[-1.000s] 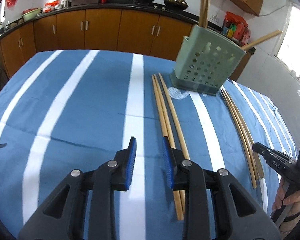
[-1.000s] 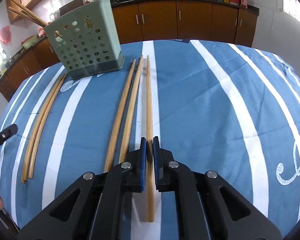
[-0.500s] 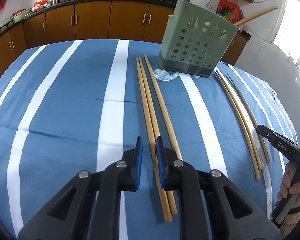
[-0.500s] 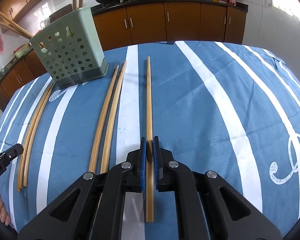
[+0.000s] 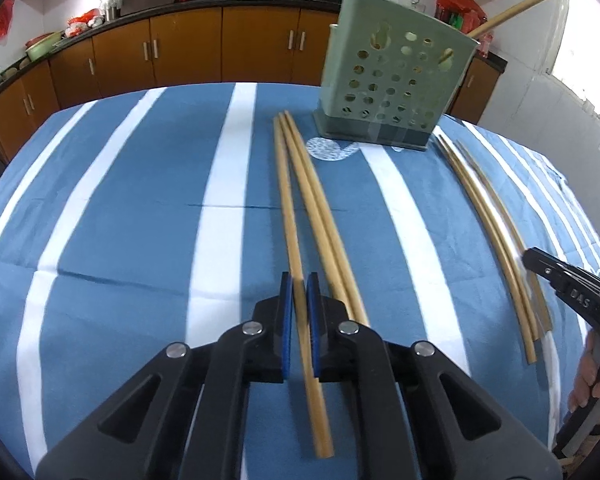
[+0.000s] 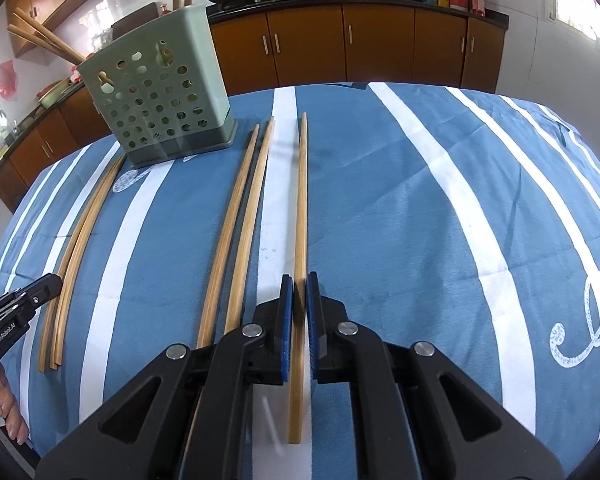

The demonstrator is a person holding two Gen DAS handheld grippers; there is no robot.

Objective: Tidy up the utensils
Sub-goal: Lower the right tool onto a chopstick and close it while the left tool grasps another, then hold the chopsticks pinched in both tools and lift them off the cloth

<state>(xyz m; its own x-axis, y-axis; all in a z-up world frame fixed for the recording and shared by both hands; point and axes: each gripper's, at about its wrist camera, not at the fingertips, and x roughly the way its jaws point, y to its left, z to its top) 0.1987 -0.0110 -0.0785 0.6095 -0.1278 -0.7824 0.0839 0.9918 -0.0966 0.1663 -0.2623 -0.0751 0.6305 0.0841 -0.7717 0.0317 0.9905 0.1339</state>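
A green perforated utensil holder (image 5: 392, 80) stands at the far side of the blue striped tablecloth, with several chopsticks sticking out; it also shows in the right wrist view (image 6: 156, 92). My left gripper (image 5: 299, 292) is shut on a long wooden chopstick (image 5: 286, 200), and two more chopsticks (image 5: 320, 216) lie just right of it. My right gripper (image 6: 296, 292) is shut on another chopstick (image 6: 301, 200), held slightly off the cloth. Two chopsticks (image 6: 240, 220) lie to its left.
A bundle of chopsticks (image 5: 496, 232) lies at the cloth's right side, also in the right wrist view (image 6: 80, 232). The other gripper (image 5: 572, 292) shows at the right edge. Brown kitchen cabinets (image 5: 220, 48) stand behind the table.
My left gripper moved right over the leftmost chopstick of three and closed on it. My right gripper, still shut on its chopstick, drew it away from the other two.
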